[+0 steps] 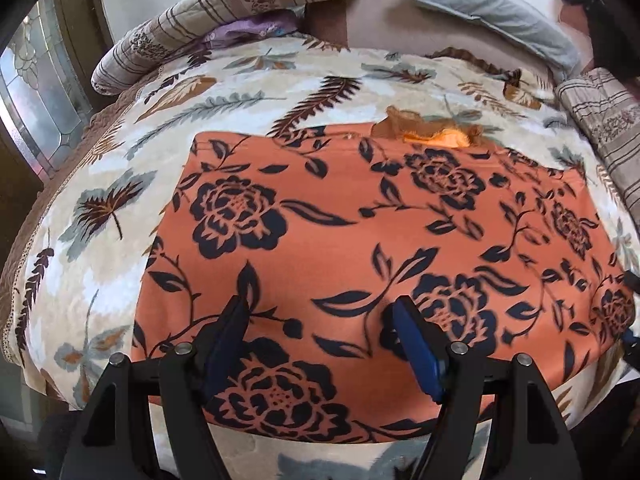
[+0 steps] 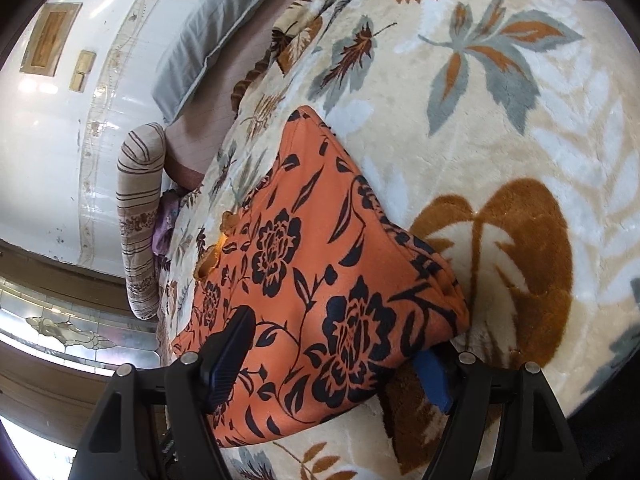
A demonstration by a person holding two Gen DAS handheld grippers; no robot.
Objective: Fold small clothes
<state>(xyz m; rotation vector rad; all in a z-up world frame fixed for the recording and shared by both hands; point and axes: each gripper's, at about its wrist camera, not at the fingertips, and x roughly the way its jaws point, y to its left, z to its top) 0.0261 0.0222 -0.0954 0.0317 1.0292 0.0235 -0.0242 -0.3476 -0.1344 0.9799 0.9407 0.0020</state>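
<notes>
An orange garment with black flowers point(image 1: 360, 220) lies spread flat on the leaf-patterned blanket point(image 1: 120, 128). My left gripper point(image 1: 320, 306) hovers open over the garment's near part, with only flat cloth showing between its fingers. In the right wrist view the garment point(image 2: 320, 248) runs away from me, and its near corner sits between the fingers of my right gripper point(image 2: 332, 340). Those jaws stand wide apart. The left finger point(image 2: 236, 336) is above the cloth, and the blue right pad point(image 2: 434, 380) is partly hidden under the cloth's edge. The right gripper's dark parts point(image 1: 631, 308) show at the garment's right edge.
A striped rolled quilt point(image 1: 208, 12) and a grey pillow point(image 1: 492, 12) lie at the head of the bed. A purple cloth point(image 1: 252, 26) is tucked by the quilt. A patterned glass window point(image 1: 36, 92) is beyond the bed's left edge. Bare blanket point(image 2: 500, 100) spreads right of the garment.
</notes>
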